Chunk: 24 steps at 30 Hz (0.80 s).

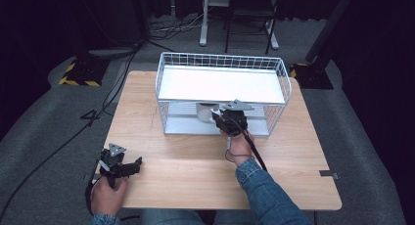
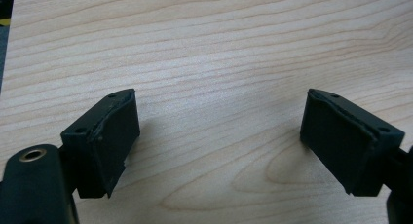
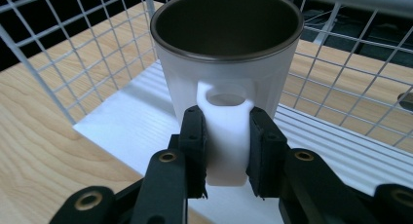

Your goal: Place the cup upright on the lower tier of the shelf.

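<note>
A white mug (image 3: 229,78) with a dark inside hangs by its handle (image 3: 226,136) in my right gripper (image 3: 228,151), whose jaws are shut on that handle. In the high view the right gripper (image 1: 222,118) holds the mug (image 1: 204,112) at the open front of the white wire rack (image 1: 169,73), level with its lower shelf (image 1: 186,123). My left gripper (image 1: 131,167) rests near the table's front left corner. Its jaws stand wide apart over bare wood, with the fingertips (image 2: 109,136) holding nothing.
The wire rack has a white upper shelf (image 1: 220,85) and wire sides. The wooden table (image 1: 195,176) stretches in front of it. Cables (image 1: 58,146) trail over the grey floor at left. Chair and stand legs (image 1: 203,34) rise behind the table.
</note>
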### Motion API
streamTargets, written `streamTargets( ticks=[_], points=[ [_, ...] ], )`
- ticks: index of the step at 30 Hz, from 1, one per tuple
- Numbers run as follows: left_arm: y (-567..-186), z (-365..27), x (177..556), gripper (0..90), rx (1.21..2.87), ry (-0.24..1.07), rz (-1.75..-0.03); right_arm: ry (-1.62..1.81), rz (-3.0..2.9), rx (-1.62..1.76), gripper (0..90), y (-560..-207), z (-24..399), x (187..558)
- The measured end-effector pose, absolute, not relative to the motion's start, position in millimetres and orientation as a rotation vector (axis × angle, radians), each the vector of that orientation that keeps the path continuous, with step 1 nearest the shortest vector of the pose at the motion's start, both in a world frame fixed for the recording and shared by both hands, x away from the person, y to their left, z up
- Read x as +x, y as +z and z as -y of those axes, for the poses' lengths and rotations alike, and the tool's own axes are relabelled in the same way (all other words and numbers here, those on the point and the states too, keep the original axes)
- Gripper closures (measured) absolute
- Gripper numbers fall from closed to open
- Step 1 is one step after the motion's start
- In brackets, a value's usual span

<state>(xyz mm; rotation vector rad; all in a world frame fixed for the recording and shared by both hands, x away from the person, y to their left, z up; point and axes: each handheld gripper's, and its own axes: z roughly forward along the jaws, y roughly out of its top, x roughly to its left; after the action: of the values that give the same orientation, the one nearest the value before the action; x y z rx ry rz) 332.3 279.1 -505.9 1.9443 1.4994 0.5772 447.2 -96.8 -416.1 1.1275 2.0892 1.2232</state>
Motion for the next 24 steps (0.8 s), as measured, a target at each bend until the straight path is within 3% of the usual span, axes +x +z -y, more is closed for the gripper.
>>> streamTargets(
  ticks=[24],
  points=[
    [-505.9, -279.1, 332.3, 14.7, 1.945, 0.577, -1.499, 1.155, -2.101, 1.182, 71.0, -433.8, 100.0, 457.3]
  ],
)
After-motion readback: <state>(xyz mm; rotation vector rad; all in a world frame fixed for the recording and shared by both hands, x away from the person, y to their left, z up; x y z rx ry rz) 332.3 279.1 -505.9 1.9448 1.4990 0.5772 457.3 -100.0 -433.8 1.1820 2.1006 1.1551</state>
